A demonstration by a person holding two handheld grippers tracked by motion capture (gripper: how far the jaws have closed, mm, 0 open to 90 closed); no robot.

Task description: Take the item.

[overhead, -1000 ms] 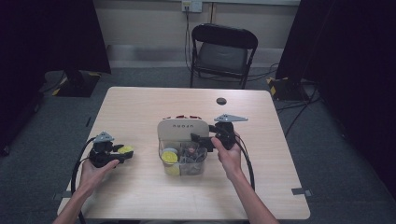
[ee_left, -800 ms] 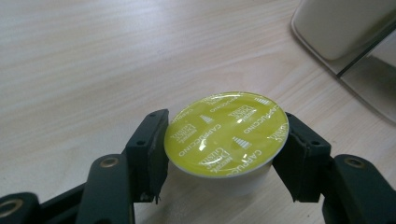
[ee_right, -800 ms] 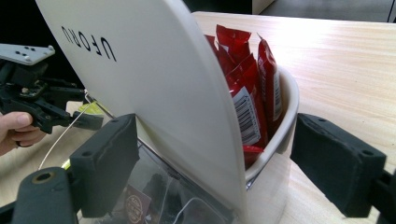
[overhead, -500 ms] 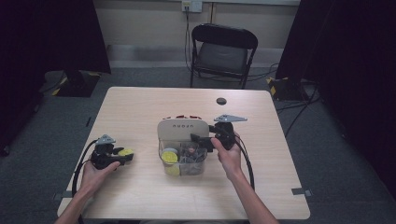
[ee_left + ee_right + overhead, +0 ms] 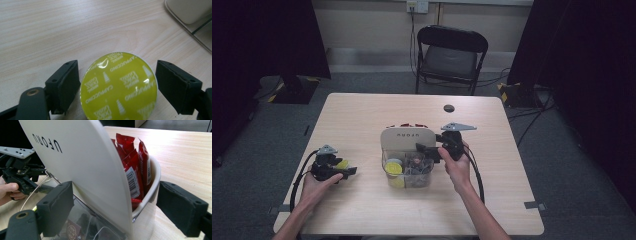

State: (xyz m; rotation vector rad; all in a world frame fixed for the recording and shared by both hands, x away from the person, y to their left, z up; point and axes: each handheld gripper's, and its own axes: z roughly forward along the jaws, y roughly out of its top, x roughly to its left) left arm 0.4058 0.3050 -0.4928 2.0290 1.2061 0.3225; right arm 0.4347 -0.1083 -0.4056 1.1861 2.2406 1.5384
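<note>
The left gripper (image 5: pixel 343 170) lies low over the table (image 5: pixel 362 115), its jaws spread wide. Between them, in the left gripper view, sits a yellow capsule (image 5: pixel 119 86) with "CAPPUCCINO" printed on its foil lid; the capsule is close to the left jaw, possibly touching it, and apart from the right one. Ahead of this gripper and to its right is the edge of a clear box (image 5: pixel 197 27). The right gripper (image 5: pixel 426 151) is held at the box (image 5: pixel 407 172), its jaws also spread. In the right gripper view the raised white lid (image 5: pixel 75 157), marked "UFORU", stands between the jaws, just beside the left jaw. Behind the lid, nearer the right jaw, red sachets (image 5: pixel 136 162) stand upright in a white compartment. Inside the clear part, below the jaws, more capsules (image 5: pixel 393 167) show, one yellow. Beyond the left jaw, the other gripper (image 5: pixel 22 173) shows farther off, held in a hand (image 5: pixel 10 191). A chair (image 5: pixel 451 55) stands past the table's far edge.
</note>
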